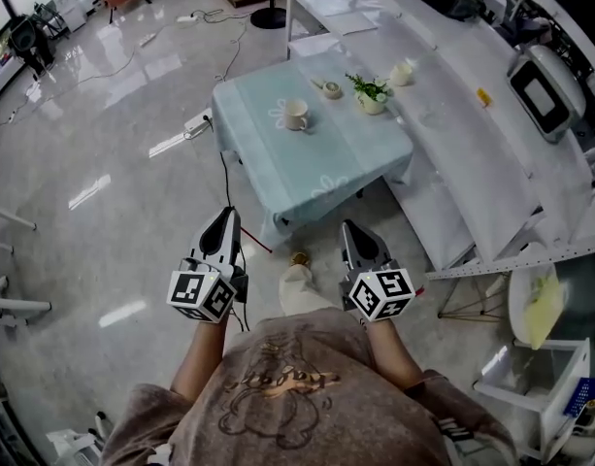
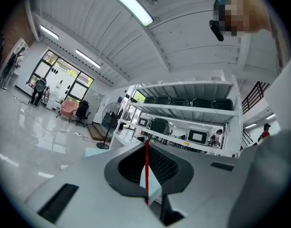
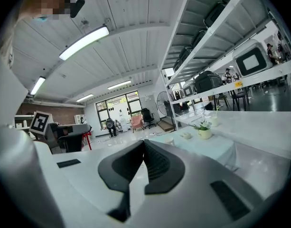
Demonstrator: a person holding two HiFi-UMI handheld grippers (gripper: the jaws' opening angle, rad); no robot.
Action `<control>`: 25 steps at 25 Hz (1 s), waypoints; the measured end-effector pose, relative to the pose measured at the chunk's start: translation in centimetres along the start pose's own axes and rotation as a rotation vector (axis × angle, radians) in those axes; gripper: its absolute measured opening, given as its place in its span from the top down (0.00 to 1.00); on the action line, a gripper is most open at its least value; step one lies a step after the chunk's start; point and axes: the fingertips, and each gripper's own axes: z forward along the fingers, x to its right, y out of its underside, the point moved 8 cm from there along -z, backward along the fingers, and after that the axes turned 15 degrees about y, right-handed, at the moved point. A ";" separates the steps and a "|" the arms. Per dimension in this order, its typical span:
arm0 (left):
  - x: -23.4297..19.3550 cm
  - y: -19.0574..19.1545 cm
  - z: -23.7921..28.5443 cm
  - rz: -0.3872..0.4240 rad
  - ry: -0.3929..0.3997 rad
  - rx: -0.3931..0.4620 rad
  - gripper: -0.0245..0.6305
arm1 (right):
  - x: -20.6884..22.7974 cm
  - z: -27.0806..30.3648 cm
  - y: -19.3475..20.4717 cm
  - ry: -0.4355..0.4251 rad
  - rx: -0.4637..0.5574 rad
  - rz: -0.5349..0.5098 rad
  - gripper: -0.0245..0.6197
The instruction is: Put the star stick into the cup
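Observation:
The star stick is a thin red rod [image 2: 146,171] pinched upright between the jaws of my left gripper [image 2: 146,148], which is shut on it. In the head view its red end [image 1: 262,245] pokes out to the right of the left gripper [image 1: 226,227]. From the right gripper view, a red piece [image 3: 86,137] shows at the left gripper. The white cup [image 1: 295,115] stands on the pale blue table [image 1: 307,178], well ahead of both grippers. My right gripper [image 1: 354,234] is shut with nothing in it, its jaws meeting [image 3: 144,145]. The cup [image 3: 170,140] appears small beyond them.
A potted plant [image 1: 372,95], a small dish [image 1: 331,89] and a second white cup [image 1: 402,73] sit near the table's far right. A long white bench [image 1: 472,134] runs along the right. Cables and a power strip [image 1: 196,123] lie on the glossy floor at the left.

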 end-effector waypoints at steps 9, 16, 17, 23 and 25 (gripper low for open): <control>-4.4 -2.3 7.9 0.010 -0.011 -0.014 0.91 | 2.4 8.0 -3.1 -0.004 -0.021 0.024 0.96; -7.4 -3.3 13.7 0.020 -0.022 -0.025 0.91 | 4.8 14.3 -5.1 -0.005 -0.023 0.041 0.96; -7.9 -3.3 14.7 0.019 -0.022 -0.026 0.91 | 5.2 15.2 -5.4 -0.004 -0.024 0.042 0.96; -10.4 -3.3 19.6 0.020 -0.032 -0.036 0.91 | 7.1 19.7 -6.8 -0.005 -0.037 0.039 0.96; -11.1 -3.2 20.8 0.021 -0.036 -0.041 0.91 | 7.4 20.9 -7.1 -0.015 -0.046 0.034 0.96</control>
